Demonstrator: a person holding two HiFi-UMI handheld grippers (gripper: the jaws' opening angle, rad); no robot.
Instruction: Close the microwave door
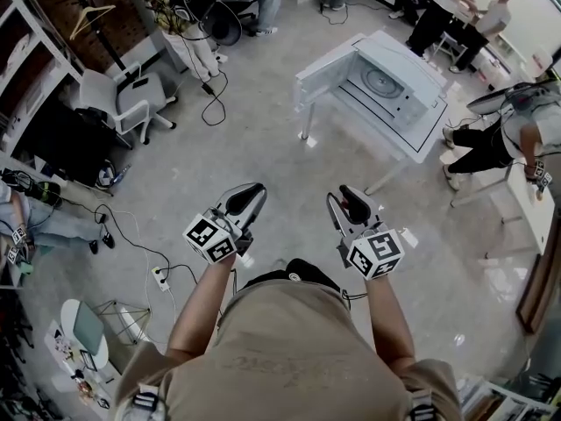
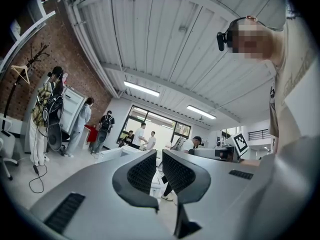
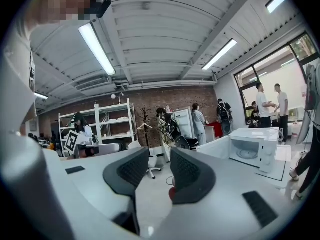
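The white microwave (image 1: 392, 84) stands on a white table (image 1: 349, 115) across the floor, at the upper right of the head view. Its door (image 1: 326, 70) hangs open to the left, and the glass turntable shows inside. The right gripper view has the microwave (image 3: 254, 151) at the right, with the door (image 3: 218, 147) swung toward me. Both grippers are held close to my body, far short of the table. My left gripper (image 1: 246, 191) (image 2: 159, 156) has its jaws almost together and empty. My right gripper (image 1: 344, 196) (image 3: 160, 156) is open and holds nothing.
A white office chair (image 1: 123, 103) stands at the left by dark shelving. Cables and a power strip (image 1: 159, 277) lie on the floor near my left side. A person (image 1: 517, 134) bends over a desk right of the microwave table; others stand farther back.
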